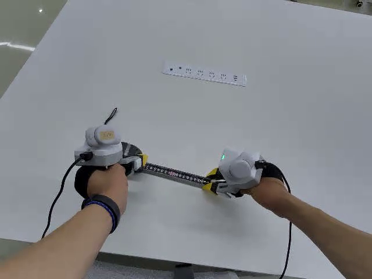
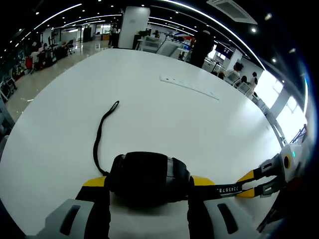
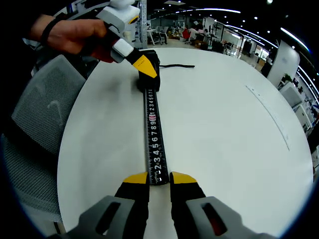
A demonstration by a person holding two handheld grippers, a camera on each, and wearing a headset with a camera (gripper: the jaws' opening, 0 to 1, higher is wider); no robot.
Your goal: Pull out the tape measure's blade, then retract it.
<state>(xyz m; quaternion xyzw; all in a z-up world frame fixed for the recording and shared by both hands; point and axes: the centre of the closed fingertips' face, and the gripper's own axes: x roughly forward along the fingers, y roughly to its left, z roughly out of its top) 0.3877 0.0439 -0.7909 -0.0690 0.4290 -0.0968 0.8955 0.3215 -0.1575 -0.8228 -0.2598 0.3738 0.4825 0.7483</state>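
Have the tape measure (image 2: 144, 177) clamped by its black case between the left gripper (image 2: 148, 180) jaws, yellow tips pressed to either side, low over the near part of the white desk (image 1: 261, 128). See the blade (image 3: 153, 139) drawn out straight along the desk toward the right gripper (image 3: 159, 177), numbers facing up. Find its free end pinched between those jaws, set narrow. Note a thin black strap (image 2: 99, 134) trailing from the case across the desk, away from the person. Farther back, well apart from both grippers, spot a white power strip (image 1: 204, 74) lying flat.
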